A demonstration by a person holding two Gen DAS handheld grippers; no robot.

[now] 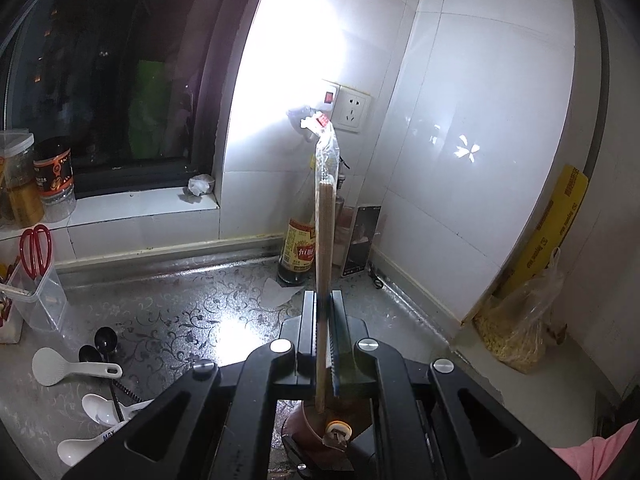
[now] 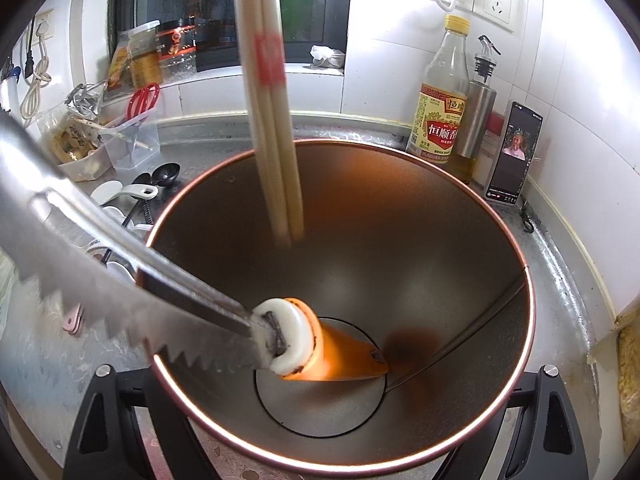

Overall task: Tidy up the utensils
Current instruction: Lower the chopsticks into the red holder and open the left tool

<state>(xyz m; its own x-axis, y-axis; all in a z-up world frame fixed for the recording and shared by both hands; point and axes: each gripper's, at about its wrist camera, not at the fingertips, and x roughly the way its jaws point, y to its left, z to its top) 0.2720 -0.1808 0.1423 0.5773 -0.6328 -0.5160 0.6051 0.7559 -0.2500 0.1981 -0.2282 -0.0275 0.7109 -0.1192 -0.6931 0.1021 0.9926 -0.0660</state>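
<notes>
Left gripper (image 1: 321,332) clenched chopsticks (image 1: 324,232) over the can (image 2: 400,208); right gripper (image 2: 320,420) grasped the can. Early release risked chopsticks tipping out against the knife (image 2: 120,264).

Kitchen corner: white tiled walls (image 1: 480,120); dark window (image 1: 112,80) at far left, above a white tiled sill (image 1: 140,208); wall socket (image 1: 352,110) at the far wall; strong glare on tiles; patterned metallic countertop (image 1: 192,312) below.

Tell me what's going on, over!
Left gripper shut on wrapped chopsticks, tips inside the metal can. Right gripper grips the can. Serrated knife already in there, leaning across the rim.
</notes>
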